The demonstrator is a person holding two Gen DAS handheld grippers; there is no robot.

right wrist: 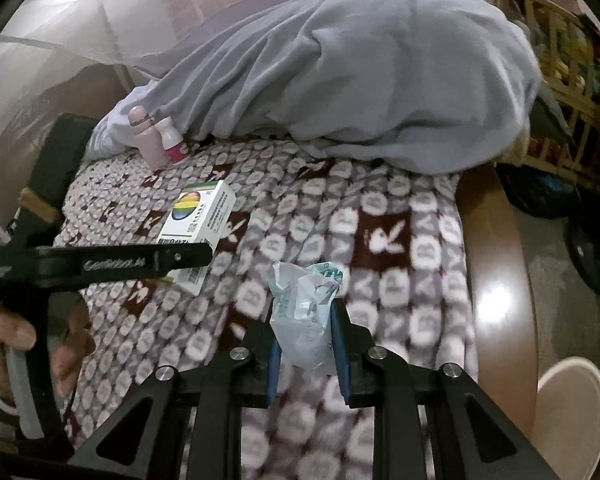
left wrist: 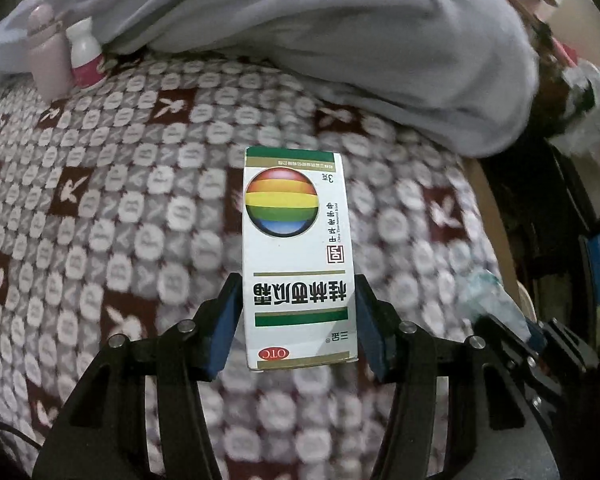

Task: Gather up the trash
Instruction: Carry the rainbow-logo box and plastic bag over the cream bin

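The left gripper [left wrist: 298, 312] has its blue pads against both long sides of the box [left wrist: 296, 256], a white medicine carton with a rainbow ball printed on it, and the hold sits at the carton's near end, so most of it sticks out ahead over the blanket [left wrist: 100, 200]. The right gripper [right wrist: 305, 336] is pinched tight on a crumpled plastic bag [right wrist: 306, 312], whose loose top flares above the pads. From the right wrist view the box looks to be just clear of the blanket, though blur makes that hard to confirm. Both pieces of trash are thus in hand over the bed, with two bottles [right wrist: 158, 142] standing well back against the grey duvet [right wrist: 360, 80]. To carry well, the left grip should stay firm enough that the long overhang does not swing or slip, yet not so hard that thin card buckles; keeping the carton level and moving both hands smoothly toward wherever the rubbish goes seems wisest, since the bag can snag
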